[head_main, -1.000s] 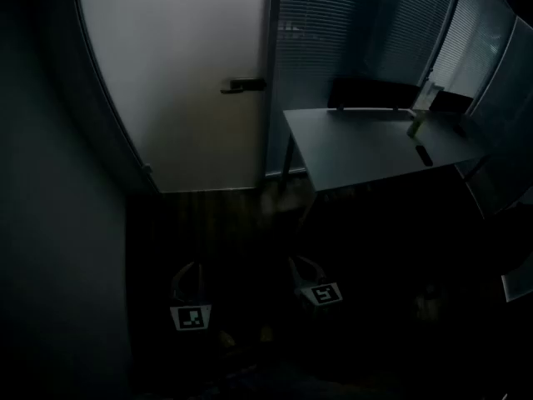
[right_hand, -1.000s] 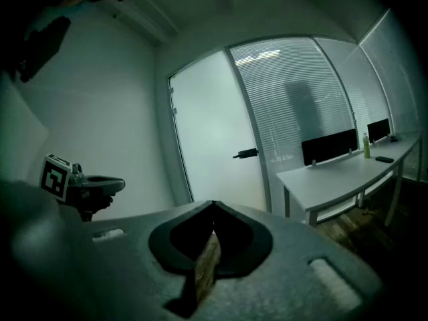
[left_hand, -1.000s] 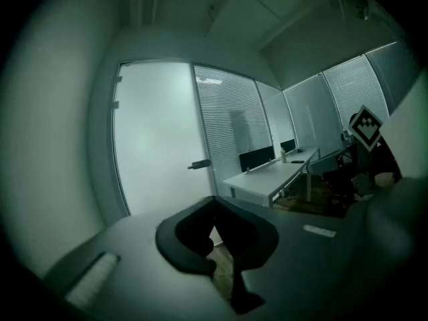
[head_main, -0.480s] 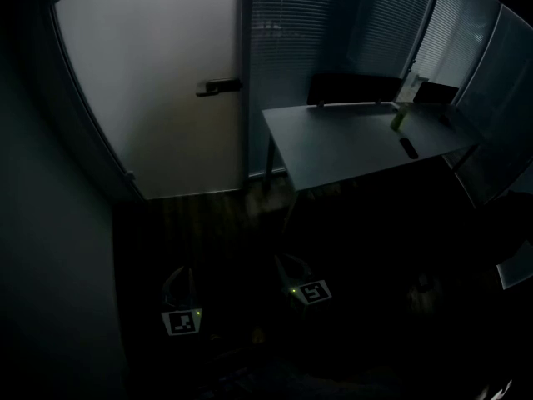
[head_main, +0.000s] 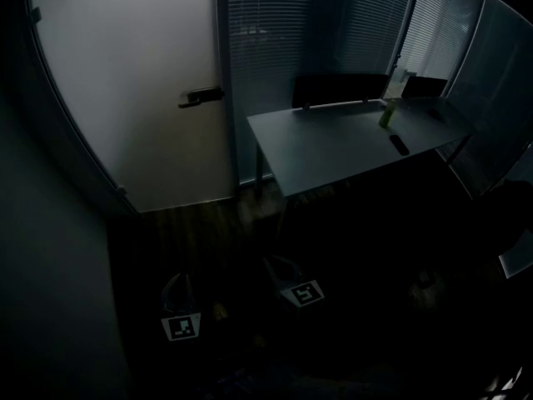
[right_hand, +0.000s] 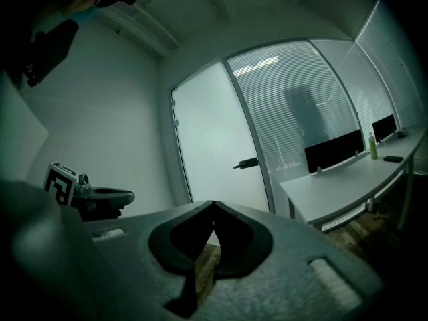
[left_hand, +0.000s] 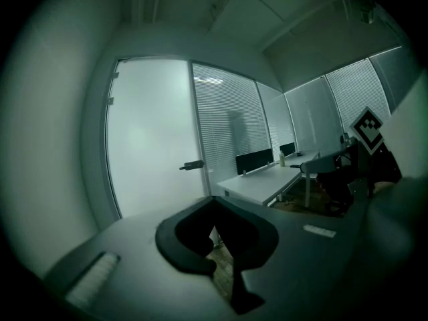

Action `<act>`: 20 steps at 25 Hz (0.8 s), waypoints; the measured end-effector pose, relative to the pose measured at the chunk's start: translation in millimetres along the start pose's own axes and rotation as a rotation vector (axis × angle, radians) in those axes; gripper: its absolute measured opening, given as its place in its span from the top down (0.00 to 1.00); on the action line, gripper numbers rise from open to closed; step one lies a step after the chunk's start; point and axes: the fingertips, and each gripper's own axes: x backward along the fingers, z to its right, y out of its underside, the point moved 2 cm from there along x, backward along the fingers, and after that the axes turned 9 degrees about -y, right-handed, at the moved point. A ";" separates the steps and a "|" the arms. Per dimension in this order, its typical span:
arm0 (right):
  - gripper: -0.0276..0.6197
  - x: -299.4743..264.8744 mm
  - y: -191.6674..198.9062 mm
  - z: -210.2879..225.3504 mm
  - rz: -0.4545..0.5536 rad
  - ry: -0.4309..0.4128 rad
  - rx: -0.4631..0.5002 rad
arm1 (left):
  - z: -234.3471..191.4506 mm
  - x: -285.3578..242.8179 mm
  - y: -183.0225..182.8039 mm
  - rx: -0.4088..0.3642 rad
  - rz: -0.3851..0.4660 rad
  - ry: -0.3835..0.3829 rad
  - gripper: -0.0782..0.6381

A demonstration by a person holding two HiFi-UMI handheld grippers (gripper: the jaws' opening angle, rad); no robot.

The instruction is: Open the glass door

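Observation:
The frosted glass door (head_main: 133, 82) stands closed in the far wall, its dark lever handle (head_main: 200, 97) at the right edge. It also shows in the left gripper view as the door (left_hand: 150, 146) with the handle (left_hand: 192, 166), and in the right gripper view as the door (right_hand: 214, 146) with the handle (right_hand: 246, 162). My left gripper (head_main: 179, 294) and right gripper (head_main: 287, 273) hang low over the dark floor, well short of the door. Both are shut with nothing between the jaws: left gripper (left_hand: 215, 202), right gripper (right_hand: 212, 207).
A grey desk (head_main: 333, 148) stands right of the door with a green bottle (head_main: 386, 113) and a dark remote (head_main: 400, 145) on it. Blinds cover the glass wall (head_main: 308, 32) behind it. A plain wall (head_main: 50, 265) runs along the left. The room is dim.
The door and desk have slid left and slightly down across the head view. Both grippers have shifted left a little and sit lower in the frame; their jaws stay shut.

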 end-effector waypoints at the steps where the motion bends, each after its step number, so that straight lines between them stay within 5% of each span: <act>1: 0.95 -2.9 0.2 2.9 -0.003 0.001 -0.004 | 0.3 -5.4 -0.3 -0.003 -0.002 0.003 0.89; 20: 0.95 -139.1 -37.4 68.9 -0.020 0.089 -0.022 | -54.8 -174.1 -29.0 -0.037 0.015 0.105 0.89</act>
